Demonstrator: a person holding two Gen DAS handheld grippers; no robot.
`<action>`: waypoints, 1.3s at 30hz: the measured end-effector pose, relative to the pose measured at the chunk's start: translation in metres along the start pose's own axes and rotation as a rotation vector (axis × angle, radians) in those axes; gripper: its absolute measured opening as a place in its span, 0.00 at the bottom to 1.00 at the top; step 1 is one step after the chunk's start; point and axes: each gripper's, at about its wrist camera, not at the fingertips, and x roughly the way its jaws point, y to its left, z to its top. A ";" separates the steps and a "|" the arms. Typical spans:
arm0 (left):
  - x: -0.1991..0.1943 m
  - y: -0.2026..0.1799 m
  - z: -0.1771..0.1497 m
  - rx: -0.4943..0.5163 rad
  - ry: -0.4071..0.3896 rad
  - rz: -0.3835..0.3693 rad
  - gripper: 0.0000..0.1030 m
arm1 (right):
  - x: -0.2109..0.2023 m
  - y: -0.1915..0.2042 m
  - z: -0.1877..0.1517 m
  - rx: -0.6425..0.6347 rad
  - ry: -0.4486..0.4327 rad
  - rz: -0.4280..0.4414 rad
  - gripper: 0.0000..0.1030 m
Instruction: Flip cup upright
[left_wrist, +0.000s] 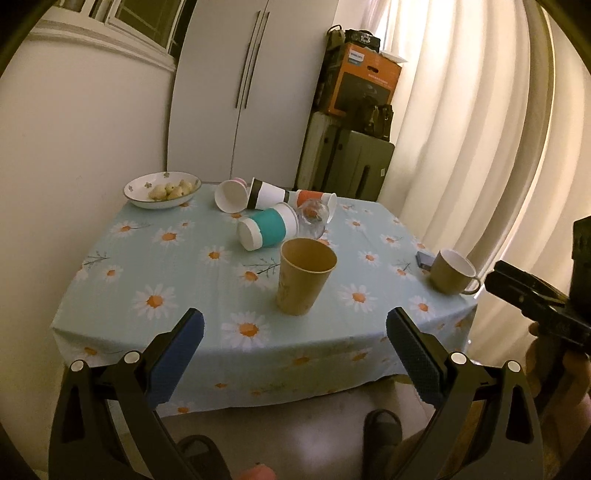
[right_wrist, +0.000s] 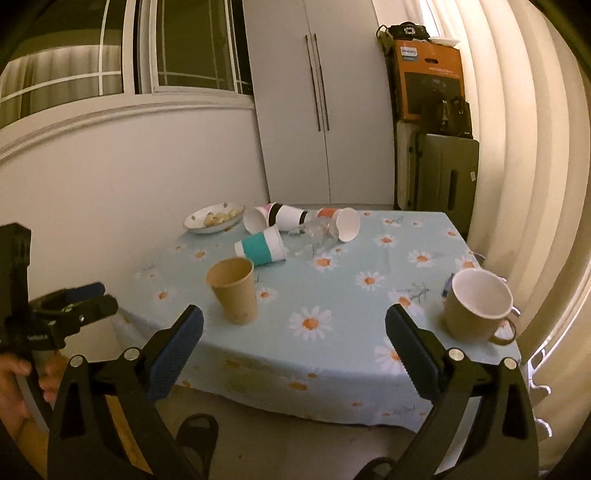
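Several cups lie on their sides at the back of the table: a teal-banded cup (left_wrist: 267, 228) (right_wrist: 261, 246), a black-banded cup (left_wrist: 266, 194) (right_wrist: 288, 217), a pink cup (left_wrist: 231, 194) (right_wrist: 256, 219), an orange-banded cup (left_wrist: 317, 201) (right_wrist: 341, 221) and a clear glass (left_wrist: 313, 218) (right_wrist: 314, 234). A brown paper cup (left_wrist: 303, 275) (right_wrist: 233, 290) stands upright near the front. A tan mug (left_wrist: 451, 271) (right_wrist: 476, 304) stands upright at the right. My left gripper (left_wrist: 294, 334) is open and empty before the table's front edge. My right gripper (right_wrist: 294, 332) is open and empty too.
A bowl of small round food (left_wrist: 162, 189) (right_wrist: 215, 218) sits at the back left of the daisy tablecloth (left_wrist: 177, 266) (right_wrist: 351, 325). A small dark object (left_wrist: 424, 258) lies beside the mug. Curtains hang on the right; suitcases and boxes (left_wrist: 351, 162) stand behind the table.
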 end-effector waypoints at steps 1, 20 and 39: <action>0.001 -0.001 -0.001 0.004 0.004 -0.004 0.94 | 0.000 0.002 -0.003 -0.007 0.006 -0.005 0.95; 0.009 -0.025 -0.014 0.080 0.041 -0.025 0.94 | 0.005 0.014 -0.017 -0.052 0.045 -0.051 0.95; 0.013 -0.021 -0.014 0.055 0.043 -0.017 0.94 | 0.016 0.019 -0.020 -0.075 0.079 -0.051 0.95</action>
